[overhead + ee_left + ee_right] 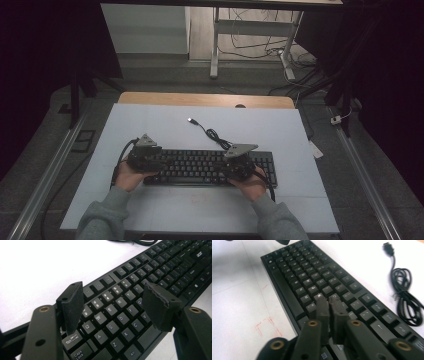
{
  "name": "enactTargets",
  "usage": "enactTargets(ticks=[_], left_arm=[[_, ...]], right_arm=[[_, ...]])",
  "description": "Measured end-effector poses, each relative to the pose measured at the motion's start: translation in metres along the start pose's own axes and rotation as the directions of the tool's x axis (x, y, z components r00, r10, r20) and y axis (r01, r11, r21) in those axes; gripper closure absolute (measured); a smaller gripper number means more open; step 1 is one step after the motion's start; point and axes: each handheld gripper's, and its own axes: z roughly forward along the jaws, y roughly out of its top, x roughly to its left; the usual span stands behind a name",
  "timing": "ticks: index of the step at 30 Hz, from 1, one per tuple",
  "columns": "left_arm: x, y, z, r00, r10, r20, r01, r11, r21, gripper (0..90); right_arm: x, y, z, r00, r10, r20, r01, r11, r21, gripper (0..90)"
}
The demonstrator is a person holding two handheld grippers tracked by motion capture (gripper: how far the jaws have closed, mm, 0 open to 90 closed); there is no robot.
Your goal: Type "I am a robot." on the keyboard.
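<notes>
Left gripper view: open left gripper [120, 305] over the keyboard [140, 282] — "acer" at 1 o'clock, "Caps Lock" legible; right gripper [329, 302] closed, seemingly empty.

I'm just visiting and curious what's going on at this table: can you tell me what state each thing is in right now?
Keyboard: flat on the white table, keys up.
USB cable: unplugged, partly coiled behind the keyboard, plug lying loose on the table.
Left gripper: open, jaws spread above the letter keys, nothing between them.
Right gripper: shut, pads together, empty, tips just over the keys near the keyboard's right part.
</notes>
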Motion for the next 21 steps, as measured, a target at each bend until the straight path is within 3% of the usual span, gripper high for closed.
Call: enactTargets(ticks=[7, 10, 21], left_arm=[[0.000, -0.001, 0.003, 1.0000, 0.003, -0.001, -0.003, 1.0000, 0.007, 33.8], [0.000, -0.001, 0.002, 1.0000, 0.003, 0.000, -0.003, 1.0000, 0.006, 33.6], [0.000, -0.001, 0.002, 1.0000, 0.007, -0.005, -0.007, 1.0000, 0.005, 33.7]], right_arm=[[0.004, 0.007, 0.021, 0.9996, -0.001, -0.028, 0.002, 0.999, 0.041, 90.0], [0.008, 0.007, 0.029, 0.9993, -0.025, -0.029, 0.027, 0.997, 0.069, 90.0], [0.005, 0.000, 0.037, 0.9996, -0.011, -0.027, 0.013, 0.995, 0.101, 89.9]])
